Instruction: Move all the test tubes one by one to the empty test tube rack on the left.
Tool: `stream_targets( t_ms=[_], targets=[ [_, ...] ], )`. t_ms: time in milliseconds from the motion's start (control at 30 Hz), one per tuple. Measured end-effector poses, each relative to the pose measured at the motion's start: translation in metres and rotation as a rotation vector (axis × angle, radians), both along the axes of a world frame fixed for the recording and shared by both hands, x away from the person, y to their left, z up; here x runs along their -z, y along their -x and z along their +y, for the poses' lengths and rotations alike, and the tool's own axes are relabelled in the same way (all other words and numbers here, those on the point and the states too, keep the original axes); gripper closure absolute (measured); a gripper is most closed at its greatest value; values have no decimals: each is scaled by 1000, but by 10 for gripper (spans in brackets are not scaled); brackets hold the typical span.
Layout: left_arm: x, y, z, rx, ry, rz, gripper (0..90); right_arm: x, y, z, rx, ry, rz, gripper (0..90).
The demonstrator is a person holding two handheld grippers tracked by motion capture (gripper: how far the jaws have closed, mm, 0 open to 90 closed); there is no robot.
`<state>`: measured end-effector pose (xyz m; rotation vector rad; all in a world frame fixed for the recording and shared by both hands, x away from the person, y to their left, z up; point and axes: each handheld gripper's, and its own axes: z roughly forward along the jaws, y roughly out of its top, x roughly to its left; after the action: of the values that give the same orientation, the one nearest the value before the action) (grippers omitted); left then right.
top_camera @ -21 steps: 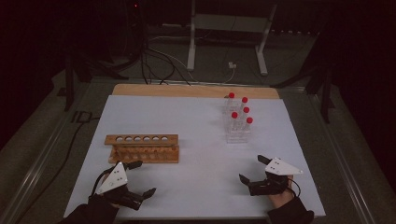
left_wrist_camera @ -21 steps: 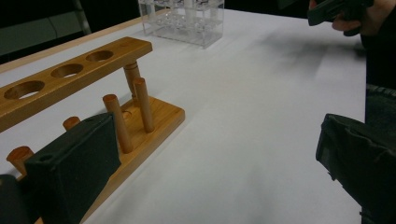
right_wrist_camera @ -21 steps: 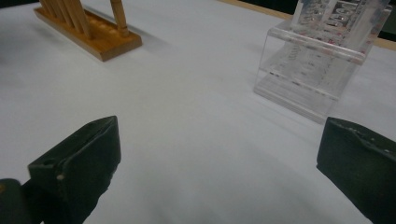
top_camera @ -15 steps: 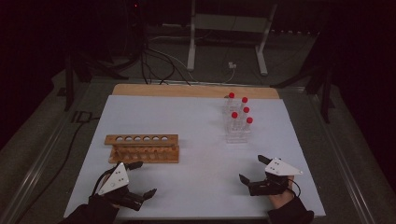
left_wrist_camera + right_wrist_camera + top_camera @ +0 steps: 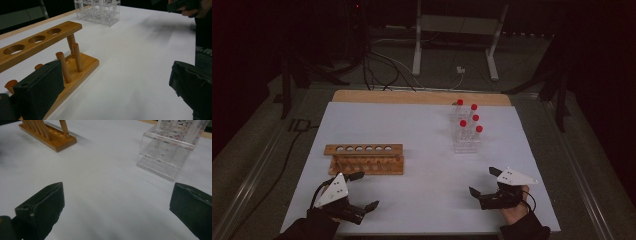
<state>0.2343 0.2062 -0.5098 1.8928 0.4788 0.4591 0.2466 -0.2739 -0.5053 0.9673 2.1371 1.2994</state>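
A wooden tube rack (image 5: 364,159) with a row of empty holes stands left of centre on the white sheet (image 5: 422,150). A clear plastic rack (image 5: 467,137) at the right holds several red-capped tubes (image 5: 463,123). My left gripper (image 5: 366,190) rests open near the front edge, just in front of the wooden rack, nothing between its jaws. My right gripper (image 5: 482,181) lies open at the front right, short of the clear rack. In the left gripper view the wooden rack (image 5: 40,42) is close on the left; in the right gripper view the clear rack (image 5: 172,150) stands ahead.
A strip of wooden board (image 5: 412,97) shows along the sheet's far edge. Beyond the table are cables (image 5: 387,65) and a metal stand (image 5: 457,30) on a dark floor. The other hand (image 5: 190,7) appears far off in the left gripper view.
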Motion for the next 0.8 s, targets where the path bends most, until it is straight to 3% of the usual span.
stream_targets(
  t_ms=[500,800],
  targets=[
    [-1,0,1,2,10,4,3,-25,1,2,20,2,-6,0],
    [-1,0,1,2,12,6,3,-39,-2,-5,40,-28,-24,0]
  ],
)
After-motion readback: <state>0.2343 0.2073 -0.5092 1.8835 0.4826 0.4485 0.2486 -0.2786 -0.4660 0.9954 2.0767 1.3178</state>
